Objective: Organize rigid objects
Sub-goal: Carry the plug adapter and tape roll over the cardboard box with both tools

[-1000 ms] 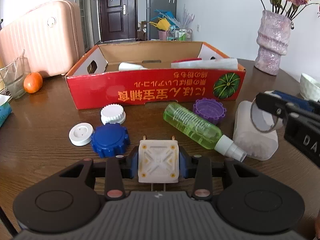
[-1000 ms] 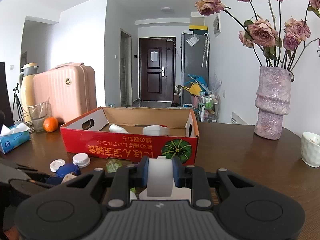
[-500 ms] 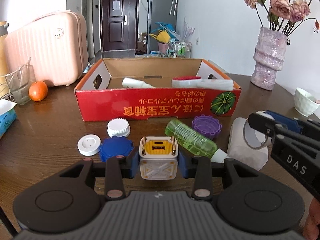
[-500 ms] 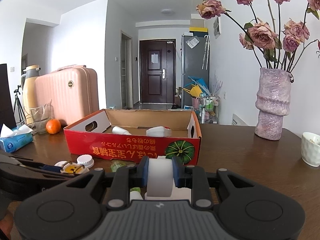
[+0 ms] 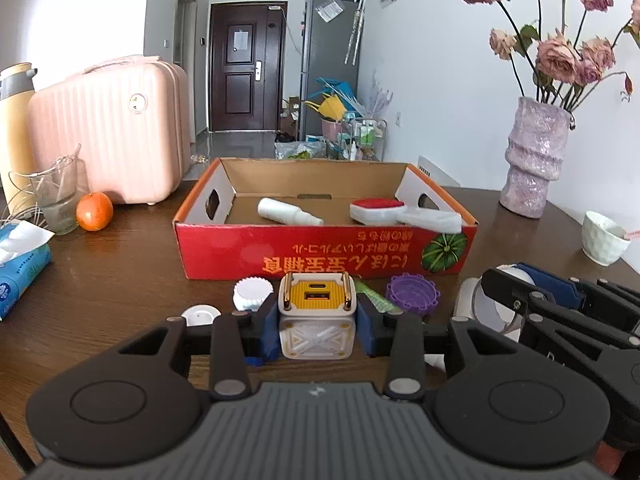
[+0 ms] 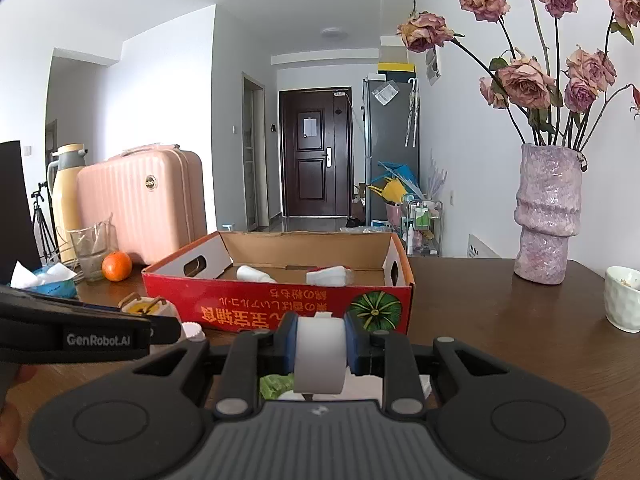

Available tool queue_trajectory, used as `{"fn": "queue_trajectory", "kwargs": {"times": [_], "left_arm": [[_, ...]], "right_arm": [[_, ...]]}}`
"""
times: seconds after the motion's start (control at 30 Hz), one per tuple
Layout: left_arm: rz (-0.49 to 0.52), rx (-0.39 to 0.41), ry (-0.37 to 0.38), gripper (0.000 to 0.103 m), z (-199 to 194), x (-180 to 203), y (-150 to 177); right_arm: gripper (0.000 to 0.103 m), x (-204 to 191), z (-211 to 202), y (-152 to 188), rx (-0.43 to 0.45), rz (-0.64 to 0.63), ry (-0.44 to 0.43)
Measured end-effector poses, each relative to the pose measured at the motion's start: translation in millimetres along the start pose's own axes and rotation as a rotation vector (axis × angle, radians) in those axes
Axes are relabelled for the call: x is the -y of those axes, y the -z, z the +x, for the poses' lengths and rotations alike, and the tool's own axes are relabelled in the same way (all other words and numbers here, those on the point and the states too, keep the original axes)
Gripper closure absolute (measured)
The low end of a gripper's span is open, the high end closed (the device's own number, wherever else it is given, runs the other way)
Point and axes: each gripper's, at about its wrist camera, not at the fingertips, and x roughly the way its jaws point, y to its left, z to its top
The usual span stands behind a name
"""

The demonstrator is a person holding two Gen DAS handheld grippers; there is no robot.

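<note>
My left gripper is shut on a white cube charger with a yellow face and holds it above the table in front of the red cardboard box. My right gripper is shut on the cap of a white jar; the jar also shows in the left wrist view. The box holds a white bottle and a red-and-white item. A white lid, a purple lid, a flat white cap and a green bottle lie before the box.
A pink suitcase, a glass, an orange and a tissue pack stand at the left. A purple vase with flowers and a white cup stand at the right.
My left gripper has lifted and tilted up with the charger, so its yellow face now shows. The right gripper has risen slightly with the jar.
</note>
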Motion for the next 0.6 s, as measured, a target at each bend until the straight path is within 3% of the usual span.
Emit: {"fn": "queue_trajectory", "kwargs": {"times": [0.6], "left_arm": [[-0.056, 0.073, -0.043, 0.063, -8, -14, -26]], "right_arm": [[0.08, -17, 15, -28, 0.073, 0.05, -0.011]]}}
